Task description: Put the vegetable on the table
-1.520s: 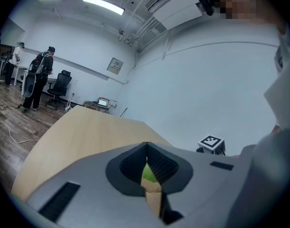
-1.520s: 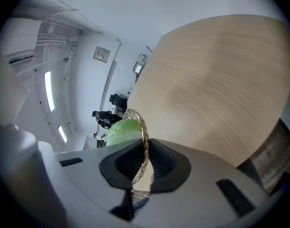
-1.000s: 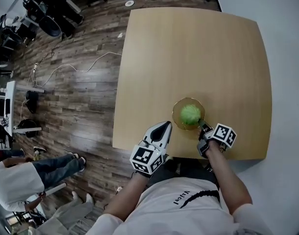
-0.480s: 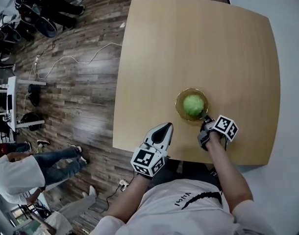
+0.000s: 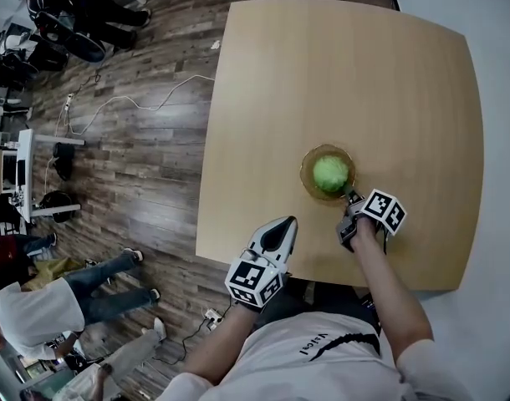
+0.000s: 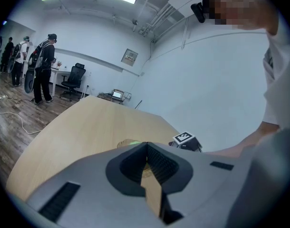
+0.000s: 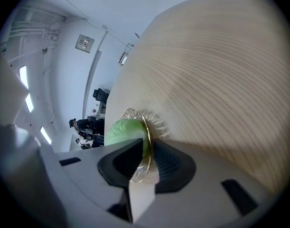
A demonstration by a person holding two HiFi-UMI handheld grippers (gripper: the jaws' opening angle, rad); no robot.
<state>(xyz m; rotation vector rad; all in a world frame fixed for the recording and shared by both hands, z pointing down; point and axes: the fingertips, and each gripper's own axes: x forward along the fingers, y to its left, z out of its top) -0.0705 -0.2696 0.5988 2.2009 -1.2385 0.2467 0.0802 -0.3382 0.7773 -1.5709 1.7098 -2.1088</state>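
A round green vegetable point(image 5: 330, 173) lies in a gold wire basket point(image 5: 306, 176) on the light wooden table point(image 5: 347, 73), right of its middle and toward the near side. My right gripper point(image 5: 349, 195) reaches in from the near side and is shut on the basket's rim point(image 7: 144, 127), with the vegetable point(image 7: 120, 129) just beyond its jaws. My left gripper point(image 5: 287, 221) hovers at the table's near edge, left of the basket, jaws shut with nothing between them. In the left gripper view only the top of the basket point(image 6: 123, 144) shows over that gripper point(image 6: 146, 148).
The table stands on a dark wood floor point(image 5: 138, 140) with a white cable point(image 5: 121, 107) lying across it. People point(image 5: 38, 307) stand at the lower left, and chairs and bags point(image 5: 63, 23) sit at the upper left. A white wall rises beyond the table's far side point(image 6: 207, 80).
The basket with the vegetable, held by my right gripper, has shifted a little farther from the table's near edge. My left gripper has stayed at the near edge.
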